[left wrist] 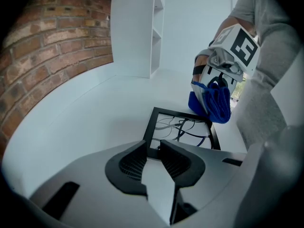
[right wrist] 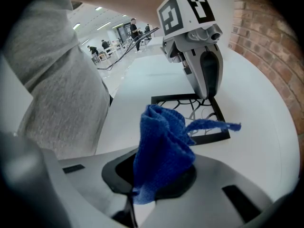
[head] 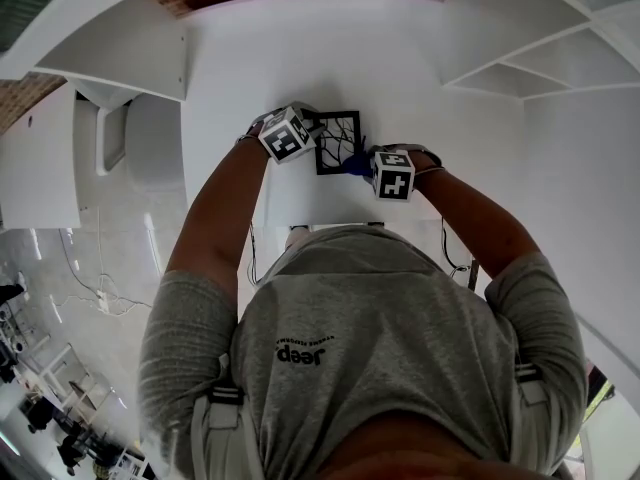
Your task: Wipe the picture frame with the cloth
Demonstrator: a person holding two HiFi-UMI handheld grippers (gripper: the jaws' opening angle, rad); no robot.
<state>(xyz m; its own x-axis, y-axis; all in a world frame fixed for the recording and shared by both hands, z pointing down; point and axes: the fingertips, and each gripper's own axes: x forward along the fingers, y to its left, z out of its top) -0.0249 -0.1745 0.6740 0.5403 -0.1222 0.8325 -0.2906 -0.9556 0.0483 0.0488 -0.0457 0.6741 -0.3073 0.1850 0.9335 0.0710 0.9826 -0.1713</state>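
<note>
Smooth white table set against a red-brown brick wall; a tall white open shelving unit stands at the table's far corner. Behind, a bright open hall with ceiling strip lights (distant figures too small to describe).

Blue cloth; black picture frame, dark line pattern; white table; red brick wall.
</note>
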